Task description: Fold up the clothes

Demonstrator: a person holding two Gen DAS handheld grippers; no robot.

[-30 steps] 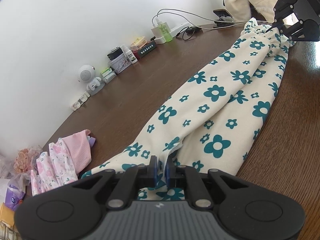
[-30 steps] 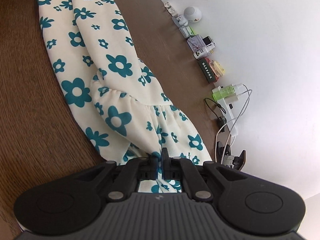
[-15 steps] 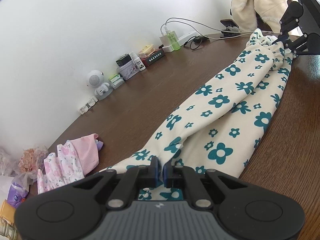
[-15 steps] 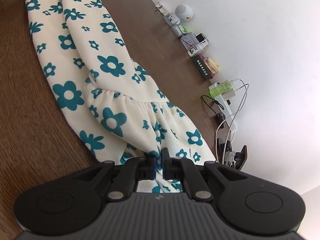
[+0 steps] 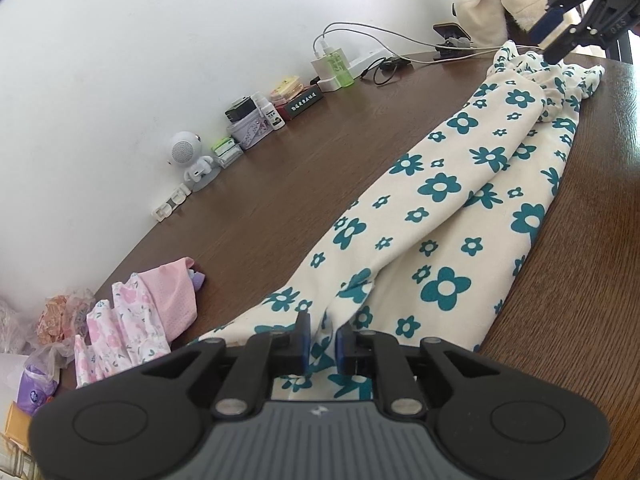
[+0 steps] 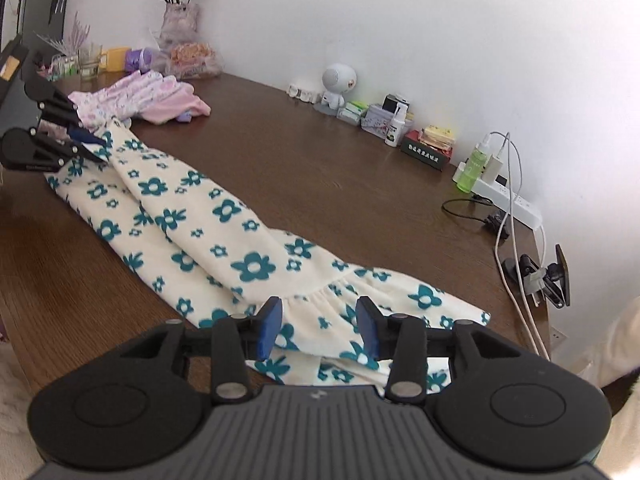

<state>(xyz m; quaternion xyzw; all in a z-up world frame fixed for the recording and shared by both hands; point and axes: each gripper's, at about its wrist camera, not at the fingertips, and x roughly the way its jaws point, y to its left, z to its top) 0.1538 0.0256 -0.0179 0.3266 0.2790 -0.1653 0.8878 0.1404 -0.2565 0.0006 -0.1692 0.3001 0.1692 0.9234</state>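
Observation:
Cream trousers with teal flowers (image 5: pixel 440 200) (image 6: pixel 224 216) lie stretched lengthwise on the brown wooden table (image 5: pixel 280 168), one leg on the other. My left gripper (image 5: pixel 320 338) is at the hem end, jaws close together with a ridge of the cloth between them. From the right wrist it appears at the far left (image 6: pixel 90 146), at the leg ends. My right gripper (image 6: pixel 318 328) stands open just above the gathered waistband, with nothing between its blue pads. In the left wrist view it hovers open (image 5: pixel 550 28) over that far end.
A pile of pink clothes (image 5: pixel 152 304) (image 6: pixel 152 96) lies beside the hem end. Small boxes, bottles and a white robot speaker (image 6: pixel 338 84) line the wall. A power strip with cables (image 6: pixel 504 196) and a black clamp (image 6: pixel 536 276) sit near the waistband. A cream fleece (image 5: pixel 492 4) lies behind.
My right gripper has let go of the waistband, opened wide and lifted off it. The waistband now rests on the table. My left gripper's jaws have parted slightly.

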